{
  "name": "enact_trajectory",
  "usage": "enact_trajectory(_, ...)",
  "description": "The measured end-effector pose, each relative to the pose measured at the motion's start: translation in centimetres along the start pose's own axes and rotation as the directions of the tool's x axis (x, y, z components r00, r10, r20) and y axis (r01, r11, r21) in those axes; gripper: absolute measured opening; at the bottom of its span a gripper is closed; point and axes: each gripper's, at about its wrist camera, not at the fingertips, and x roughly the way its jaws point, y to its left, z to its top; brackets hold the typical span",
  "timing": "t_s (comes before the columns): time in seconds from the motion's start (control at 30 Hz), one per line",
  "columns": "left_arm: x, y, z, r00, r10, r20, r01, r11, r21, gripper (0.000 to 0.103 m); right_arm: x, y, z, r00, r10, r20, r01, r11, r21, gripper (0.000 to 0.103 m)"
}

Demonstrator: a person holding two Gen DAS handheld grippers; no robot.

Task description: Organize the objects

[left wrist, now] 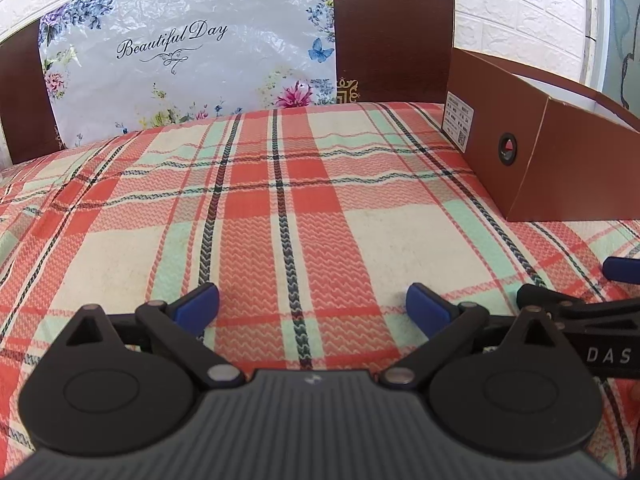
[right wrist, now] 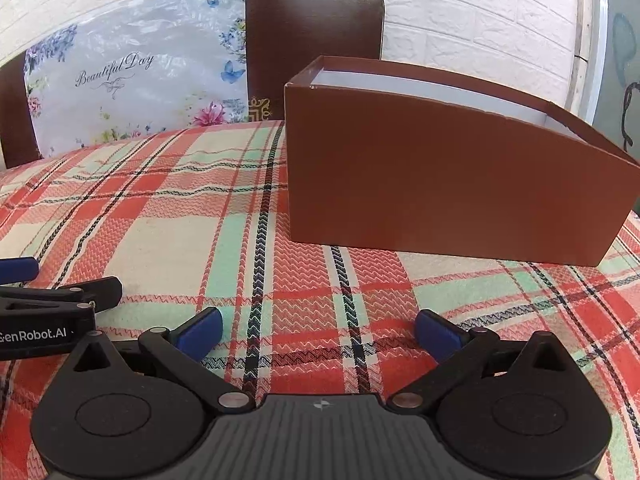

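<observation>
Plaid bedspread (left wrist: 304, 208), brown box (right wrist: 440, 176) — white brick wall (right wrist: 460, 12)

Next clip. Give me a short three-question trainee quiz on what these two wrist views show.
1. True or false: the brown box has its lid on.
2. Which gripper is nearer the box: A left, B right?
3. Fill in: the floral bag reads "Beautiful ___".

Key: 1 false, it is open-topped with a white inside. 2 B, the right gripper; the left gripper sits further left. Both are open and hold nothing. 3 Day.

both wrist views sit low, facing forward — sharing the box (right wrist: 452, 176).
</observation>
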Motion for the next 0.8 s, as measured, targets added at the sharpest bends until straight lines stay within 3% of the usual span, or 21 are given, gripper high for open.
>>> enact_trajectory(0.47, -0.47, -0.36, -0.25, 0.999, 0.045, -0.015, -0.045, 0.999, 0.007, 0.103, 0.13, -0.09, -0.08, 1.000, 0.007, 0.002, -0.007, 1.000, 0.011, 0.102)
enact_trajectory(0.8, -0.46, -0.31, -0.20, 0.999, 0.031, -0.009, -0.031, 0.999, -0.014, 0.103, -0.01, -0.10, -0.12, 1.000, 0.021, -0.003, -0.021, 1.000, 0.006, 0.102)
